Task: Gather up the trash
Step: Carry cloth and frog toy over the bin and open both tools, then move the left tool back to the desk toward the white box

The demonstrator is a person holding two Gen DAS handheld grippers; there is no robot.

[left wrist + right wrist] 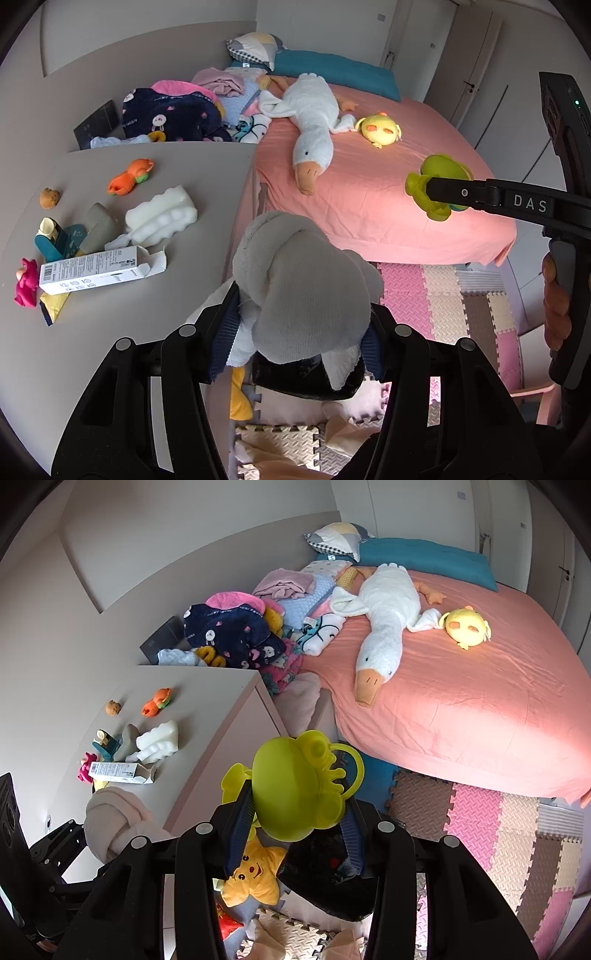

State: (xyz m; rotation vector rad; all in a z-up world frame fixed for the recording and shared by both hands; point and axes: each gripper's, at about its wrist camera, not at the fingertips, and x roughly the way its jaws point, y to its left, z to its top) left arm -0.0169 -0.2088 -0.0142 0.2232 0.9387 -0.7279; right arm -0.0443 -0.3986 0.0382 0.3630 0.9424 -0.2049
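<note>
My left gripper (pixel 299 343) is shut on a grey and white plush toy (pixel 306 284) and holds it above a black bag (pixel 306 384) on the floor. The plush also shows in the right wrist view (pixel 110 823). My right gripper (pixel 295 830) is shut on a lime-green plastic frog toy (pixel 299 786), also above the black bag (pixel 325 882). The frog toy also shows in the left wrist view (pixel 439 184), at the right gripper's tip. A torn white carton (pixel 96 271) and white foam packing (pixel 162 216) lie on the grey cabinet top (pixel 147 317).
The cabinet top also holds an orange toy (pixel 129 175), a pink toy (pixel 26 282) and a teal box (pixel 59 240). A pink bed (pixel 369 184) carries a white goose plush (pixel 314 125), a yellow plush (pixel 380 129) and piled clothes (pixel 173 114). Foam mats (pixel 443 302) cover the floor; a yellow star plush (pixel 255 875) lies there.
</note>
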